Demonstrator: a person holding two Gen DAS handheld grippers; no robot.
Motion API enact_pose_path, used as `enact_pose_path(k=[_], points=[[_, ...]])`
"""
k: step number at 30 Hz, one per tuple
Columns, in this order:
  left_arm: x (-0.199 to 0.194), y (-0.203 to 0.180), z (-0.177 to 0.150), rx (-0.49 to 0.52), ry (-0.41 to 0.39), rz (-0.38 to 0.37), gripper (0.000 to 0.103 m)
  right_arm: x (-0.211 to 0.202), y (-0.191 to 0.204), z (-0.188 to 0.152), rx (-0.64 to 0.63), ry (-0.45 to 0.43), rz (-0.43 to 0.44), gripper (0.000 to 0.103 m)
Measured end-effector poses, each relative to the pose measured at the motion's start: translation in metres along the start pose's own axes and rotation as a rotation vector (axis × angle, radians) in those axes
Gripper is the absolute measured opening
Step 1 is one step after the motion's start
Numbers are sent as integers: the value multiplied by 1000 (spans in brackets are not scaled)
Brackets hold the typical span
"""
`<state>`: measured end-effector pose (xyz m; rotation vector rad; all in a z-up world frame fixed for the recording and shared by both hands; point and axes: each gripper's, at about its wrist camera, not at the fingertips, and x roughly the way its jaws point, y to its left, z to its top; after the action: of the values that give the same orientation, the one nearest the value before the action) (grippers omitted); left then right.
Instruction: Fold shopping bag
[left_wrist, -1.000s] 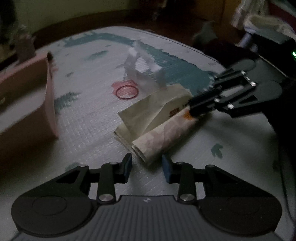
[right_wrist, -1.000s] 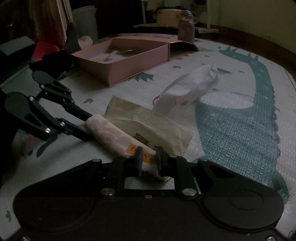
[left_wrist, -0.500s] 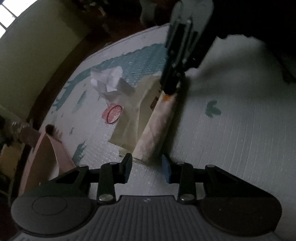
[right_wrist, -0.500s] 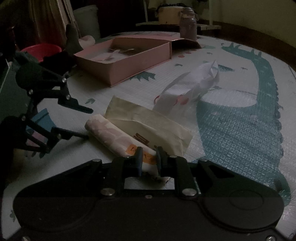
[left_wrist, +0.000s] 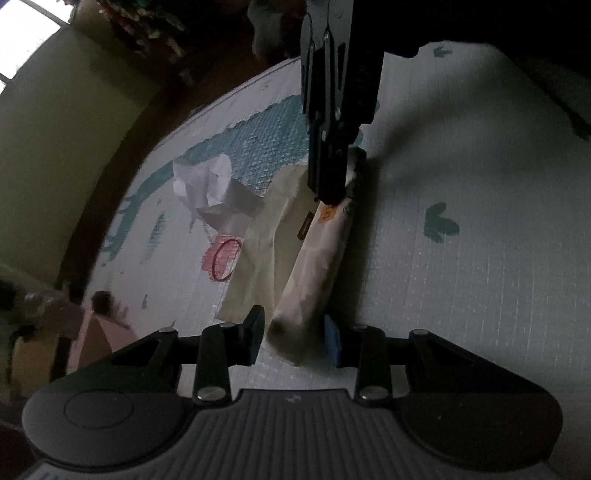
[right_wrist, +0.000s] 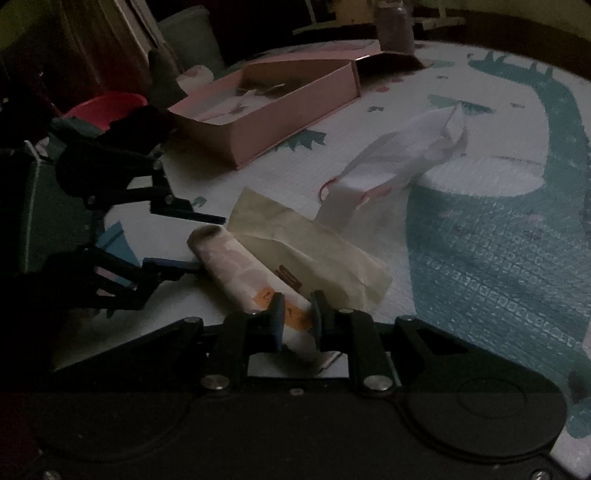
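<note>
The shopping bag lies on the play mat, mostly rolled into a pale patterned tube, with a flat cream part still unrolled beside it. My right gripper is shut on the tube's end with the orange mark. In the left wrist view it comes down from the top onto that far end. My left gripper straddles the opposite end of the tube. Its jaws are closing around it, and a thin gap still shows at one pad.
A crumpled white paper bag with red handles lies behind the cream part, near a red ring. An open pink box stands further back, with a jar and a red bowl. The mat has a teal dinosaur print.
My left gripper has rolled its wrist and moved in until its fingers straddle the tube's end, with the jaws a little narrower. The right gripper keeps its hold on the other end.
</note>
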<state>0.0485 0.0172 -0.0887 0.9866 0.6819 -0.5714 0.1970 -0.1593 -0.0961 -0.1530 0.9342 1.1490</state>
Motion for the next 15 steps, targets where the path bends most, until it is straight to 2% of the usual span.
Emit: enact_pose_path(k=[3, 6, 8, 10, 11, 13, 15], points=[[4, 12, -1, 16, -8, -72, 27, 0, -4, -1, 24, -12, 18, 16], [4, 27, -17, -113, -70, -126, 25, -4, 0, -10, 7, -60, 21, 16], [5, 35, -28, -213, -100, -152, 25, -8, 11, -14, -66, -63, 12, 18], [6, 38, -29, -234, -100, -167, 25, -13, 19, -14, -156, -59, -5, 19], [7, 40, -29, -244, -100, -174, 25, -15, 24, -14, -209, -54, -14, 22], [8, 43, -30, -265, -102, -189, 25, -15, 30, -16, -286, -36, -28, 47], [10, 51, -34, -313, -114, -217, 25, -13, 40, -21, -393, -14, -53, 50]])
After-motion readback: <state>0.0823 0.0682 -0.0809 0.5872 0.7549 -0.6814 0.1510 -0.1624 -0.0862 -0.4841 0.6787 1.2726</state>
